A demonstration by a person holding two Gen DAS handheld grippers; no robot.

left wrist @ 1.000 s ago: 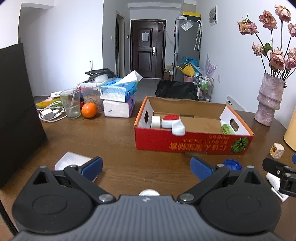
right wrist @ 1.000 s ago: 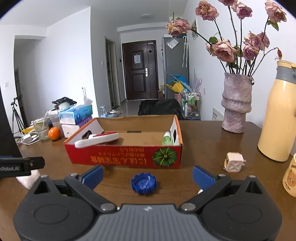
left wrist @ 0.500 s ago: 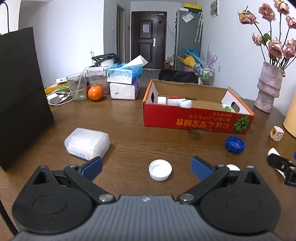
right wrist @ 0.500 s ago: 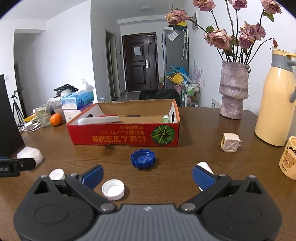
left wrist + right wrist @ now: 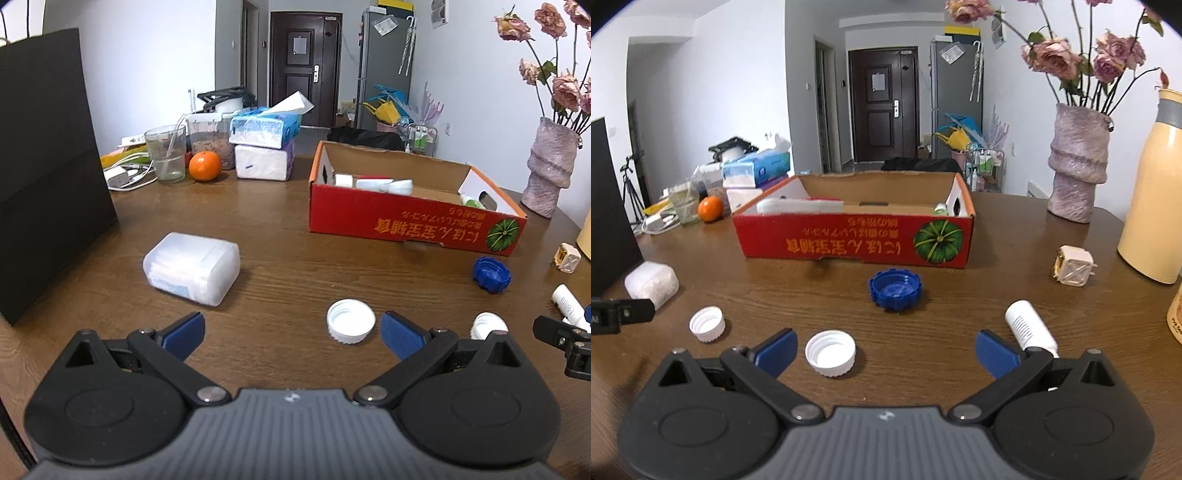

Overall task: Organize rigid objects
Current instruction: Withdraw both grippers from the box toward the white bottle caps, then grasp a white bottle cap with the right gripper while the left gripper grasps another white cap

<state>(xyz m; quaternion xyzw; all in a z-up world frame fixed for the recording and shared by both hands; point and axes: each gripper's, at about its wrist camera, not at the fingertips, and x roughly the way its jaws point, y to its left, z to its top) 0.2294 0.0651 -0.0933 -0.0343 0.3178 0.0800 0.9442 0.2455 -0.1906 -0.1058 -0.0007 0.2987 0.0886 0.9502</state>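
A red cardboard box (image 5: 413,221) (image 5: 849,243) stands mid-table with white bottles and a small green-capped bottle inside. On the wood in front of it lie a translucent plastic case (image 5: 192,267) (image 5: 652,282), a blue cap (image 5: 491,274) (image 5: 895,288), two white caps, a white tube (image 5: 1028,326) (image 5: 567,301) and a cream plug cube (image 5: 1073,266) (image 5: 568,257). My left gripper (image 5: 291,332) is open and empty; one white cap (image 5: 351,321) (image 5: 707,324) lies just inside its right finger. My right gripper (image 5: 886,350) is open and empty, the other white cap (image 5: 830,352) (image 5: 487,325) near its left finger.
A black bag (image 5: 48,166) stands at the left edge. Tissue boxes (image 5: 264,127), an orange (image 5: 205,166) and a glass (image 5: 166,153) crowd the back left. A vase of roses (image 5: 1075,173), a yellow flask (image 5: 1156,206) and a mug (image 5: 1176,314) stand on the right.
Both grippers have drawn back from the box and risen, both still open. The white caps, the tube and the plastic case have come into fuller view on the near table.
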